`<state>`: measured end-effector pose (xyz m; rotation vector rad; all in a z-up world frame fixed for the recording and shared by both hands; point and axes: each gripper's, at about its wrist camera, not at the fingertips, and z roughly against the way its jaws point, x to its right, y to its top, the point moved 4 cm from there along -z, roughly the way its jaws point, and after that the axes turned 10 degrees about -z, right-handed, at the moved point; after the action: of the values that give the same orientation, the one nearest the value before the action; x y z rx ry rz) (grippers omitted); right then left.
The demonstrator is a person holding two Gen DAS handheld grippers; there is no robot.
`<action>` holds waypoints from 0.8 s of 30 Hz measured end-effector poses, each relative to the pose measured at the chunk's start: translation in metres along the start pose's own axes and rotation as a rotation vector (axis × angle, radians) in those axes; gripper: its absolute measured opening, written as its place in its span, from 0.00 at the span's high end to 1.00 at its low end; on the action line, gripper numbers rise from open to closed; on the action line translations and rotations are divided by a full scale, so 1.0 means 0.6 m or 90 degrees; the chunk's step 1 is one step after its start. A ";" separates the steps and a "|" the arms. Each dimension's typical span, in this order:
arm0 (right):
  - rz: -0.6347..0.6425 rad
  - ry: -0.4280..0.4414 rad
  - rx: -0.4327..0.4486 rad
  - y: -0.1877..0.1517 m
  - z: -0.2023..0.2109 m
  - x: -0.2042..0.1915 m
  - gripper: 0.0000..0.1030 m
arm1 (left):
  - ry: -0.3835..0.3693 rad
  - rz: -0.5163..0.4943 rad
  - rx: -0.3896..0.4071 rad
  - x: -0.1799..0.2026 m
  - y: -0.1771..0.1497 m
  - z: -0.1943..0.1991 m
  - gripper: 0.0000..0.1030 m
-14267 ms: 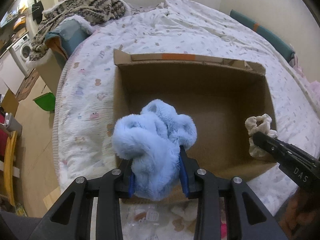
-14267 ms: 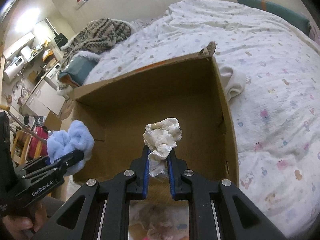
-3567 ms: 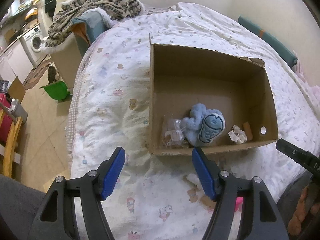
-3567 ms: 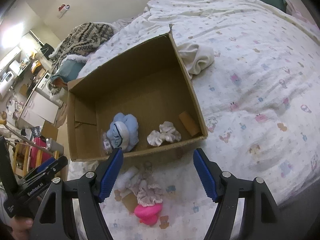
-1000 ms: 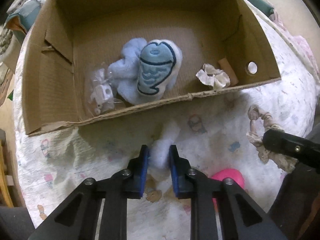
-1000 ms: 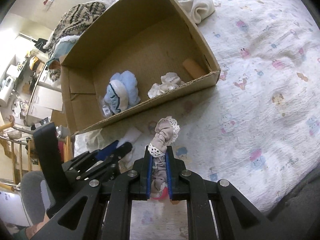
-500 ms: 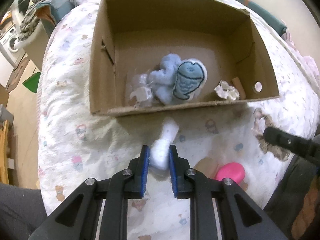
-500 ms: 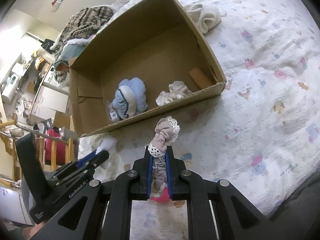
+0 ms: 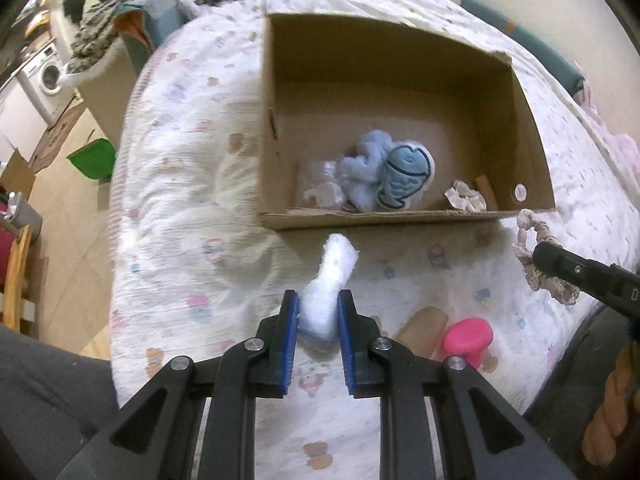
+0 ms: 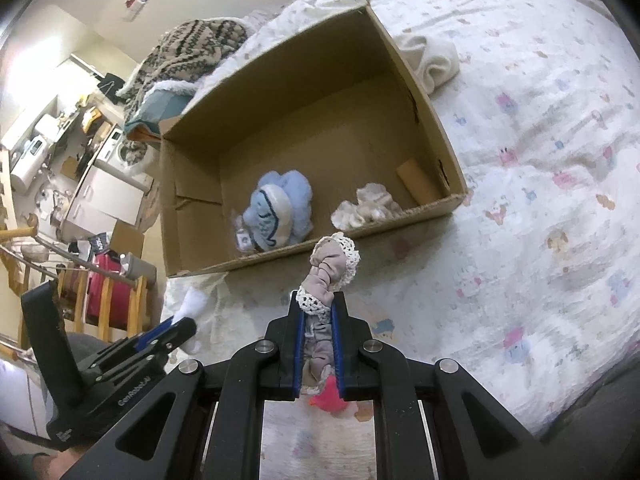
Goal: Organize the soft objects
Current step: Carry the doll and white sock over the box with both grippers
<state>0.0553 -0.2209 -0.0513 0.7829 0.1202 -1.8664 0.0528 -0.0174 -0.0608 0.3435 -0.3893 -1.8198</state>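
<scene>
My left gripper (image 9: pixel 318 314) is shut on a white fluffy soft piece (image 9: pixel 330 276) and holds it above the bed in front of the cardboard box (image 9: pixel 276 80). My right gripper (image 10: pixel 318 318) is shut on a grey lace-trimmed scrunchie (image 10: pixel 330 268), also in front of the box (image 10: pixel 436 120). The scrunchie shows at the right of the left wrist view (image 9: pixel 532 256). Inside the box lie a blue fish plush (image 9: pixel 394 178), a cream scrunchie (image 10: pixel 366 204), a clear packet (image 9: pixel 320 190) and a cardboard tube (image 10: pixel 416 182).
A pink object (image 9: pixel 466 338) and a tan tube (image 9: pixel 422 324) lie on the patterned bedcover (image 10: pixel 540 200) near the grippers. A cream cloth (image 10: pixel 432 56) lies behind the box. A knitted blanket (image 10: pixel 188 48) is at the bed's far end. The floor and chairs are to the left.
Both grippers have lifted and pulled back from the box with their soft items still held. The box now sits farther ahead in both views.
</scene>
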 end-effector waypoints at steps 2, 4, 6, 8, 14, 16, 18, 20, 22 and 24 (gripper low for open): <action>0.010 0.005 0.010 0.000 0.008 -0.005 0.87 | 0.008 0.007 0.012 -0.008 -0.001 0.014 0.83; 0.020 0.010 0.020 0.000 0.015 -0.012 0.87 | 0.015 0.011 0.026 -0.014 0.000 0.027 0.83; 0.030 0.018 0.032 -0.001 0.025 -0.017 0.87 | 0.019 0.016 0.038 -0.017 0.004 0.037 0.83; 0.040 0.026 0.045 -0.001 0.035 -0.023 0.87 | 0.023 0.017 0.055 -0.020 0.006 0.051 0.83; 0.051 0.026 0.059 -0.004 0.045 -0.032 0.87 | 0.031 0.014 0.086 -0.028 0.005 0.061 0.83; 0.054 0.017 0.055 -0.007 0.040 -0.034 0.87 | 0.027 0.030 0.091 -0.037 0.003 0.060 0.83; 0.057 0.010 0.052 -0.008 0.034 -0.034 0.87 | 0.023 0.048 0.092 -0.044 0.001 0.058 0.83; 0.058 0.000 0.048 -0.011 0.029 -0.032 0.87 | 0.015 0.060 0.093 -0.049 -0.004 0.059 0.83; 0.054 -0.006 0.039 -0.015 0.023 -0.029 0.87 | 0.012 0.057 0.092 -0.049 -0.011 0.059 0.83; 0.054 -0.017 0.030 -0.020 0.018 -0.025 0.87 | 0.003 0.054 0.087 -0.047 -0.016 0.058 0.83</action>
<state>0.0432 -0.2086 -0.0376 0.7846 0.0258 -1.8047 0.0373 0.0154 -0.0328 0.4206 -0.5193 -1.7134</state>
